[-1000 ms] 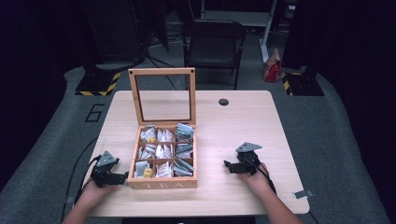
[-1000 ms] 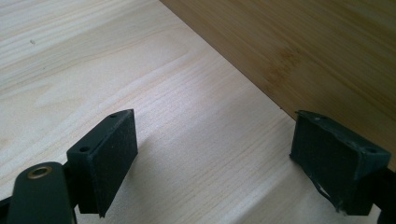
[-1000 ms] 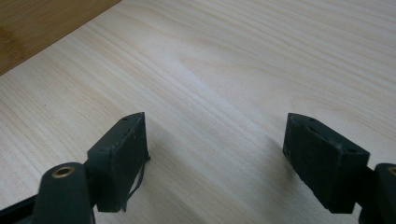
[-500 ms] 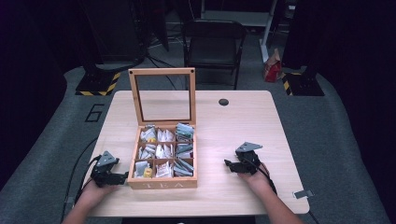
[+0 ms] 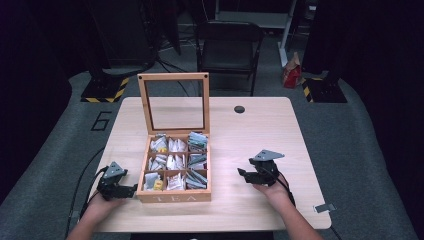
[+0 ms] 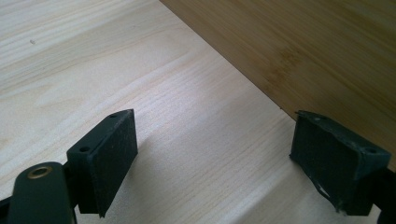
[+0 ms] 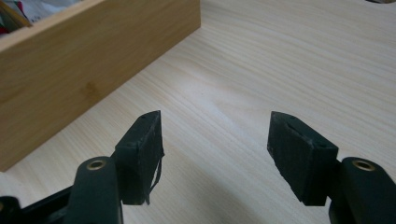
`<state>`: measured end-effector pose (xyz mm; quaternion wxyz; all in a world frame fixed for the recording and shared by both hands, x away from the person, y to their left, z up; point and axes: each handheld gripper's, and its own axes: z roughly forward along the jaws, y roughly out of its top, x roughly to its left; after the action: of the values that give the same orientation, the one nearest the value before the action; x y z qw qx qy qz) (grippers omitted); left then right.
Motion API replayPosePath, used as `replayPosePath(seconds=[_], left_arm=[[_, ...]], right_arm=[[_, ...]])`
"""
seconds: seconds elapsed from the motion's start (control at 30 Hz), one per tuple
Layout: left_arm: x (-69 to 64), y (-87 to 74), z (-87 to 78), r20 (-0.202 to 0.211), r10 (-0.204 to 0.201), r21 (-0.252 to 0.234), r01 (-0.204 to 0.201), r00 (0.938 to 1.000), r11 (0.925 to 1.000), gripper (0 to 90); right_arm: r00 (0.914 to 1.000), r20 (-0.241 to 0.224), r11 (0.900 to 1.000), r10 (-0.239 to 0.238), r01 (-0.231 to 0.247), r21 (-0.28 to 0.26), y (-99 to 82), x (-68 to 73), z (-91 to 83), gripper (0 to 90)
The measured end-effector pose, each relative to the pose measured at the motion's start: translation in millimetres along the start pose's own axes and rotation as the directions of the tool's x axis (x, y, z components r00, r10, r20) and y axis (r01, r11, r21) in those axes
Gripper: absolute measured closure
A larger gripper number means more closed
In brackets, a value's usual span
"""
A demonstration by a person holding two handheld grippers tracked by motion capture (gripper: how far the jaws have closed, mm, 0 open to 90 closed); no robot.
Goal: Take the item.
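Tea box open on the desk, both grippers parked beside it with nothing held.

Square bamboo tea box (image 5: 174,170) with a grid of compartments full of paper tea sachets (image 5: 172,162) sits left of centre on the pale wooden desk (image 5: 260,130), its glass-paned lid (image 5: 173,102) standing upright at the back. The left gripper (image 5: 131,190) rests low on the desk just beside the box's front left corner, jaws spread wide and empty; the right gripper (image 5: 241,173) lies near the box's right side but apart from it, likewise spread and empty. By my reading no grasp has begun: the next move calls for lifting a gripper over the box wall and narrowing onto a single sachet. From above the sachets blur together, so their labels and count are unclear. In the left gripper view the box wall (image 6: 299,51) is cut off.
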<state>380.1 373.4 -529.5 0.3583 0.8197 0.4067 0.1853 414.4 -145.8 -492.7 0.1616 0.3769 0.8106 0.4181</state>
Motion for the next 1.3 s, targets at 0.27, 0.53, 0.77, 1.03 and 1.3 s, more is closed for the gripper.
replayPosePath(seconds=[0.27,0.53,0.77,1.03,1.3], left_arm=[[0.3,0.1,0.0,0.000,0.004,0.001,-0.004,1.0000,1.0000,14.1],[-1.2,-0.6,1.1,-0.003,-0.014,-0.012,0.014,0.9999,0.9998,14.1],[-1.3,-0.6,1.1,-0.003,-0.015,-0.012,0.015,0.9999,0.9998,14.1],[-1.3,-0.6,1.0,-0.003,-0.014,-0.012,0.014,0.9999,0.9998,14.1],[-1.3,-0.6,1.1,-0.003,-0.015,-0.012,0.015,0.9999,0.9998,14.1]], right_arm=[[0.9996,-0.027,0.9998,-0.007,0.006,-0.017,8.0,3.2,-7.5,36.3],[0.9969,-0.073,0.9993,-0.029,0.027,-0.028,20.7,14.3,-13.3,36.6],[0.9933,-0.100,0.9979,-0.057,0.054,-0.037,33.0,24.3,-17.1,36.9],[0.9882,-0.129,0.9957,-0.082,0.076,-0.053,44.0,34.8,-18.0,37.9],[0.9820,-0.157,0.9932,-0.106,0.097,-0.065,56.0,45.0,-18.5,38.3]])
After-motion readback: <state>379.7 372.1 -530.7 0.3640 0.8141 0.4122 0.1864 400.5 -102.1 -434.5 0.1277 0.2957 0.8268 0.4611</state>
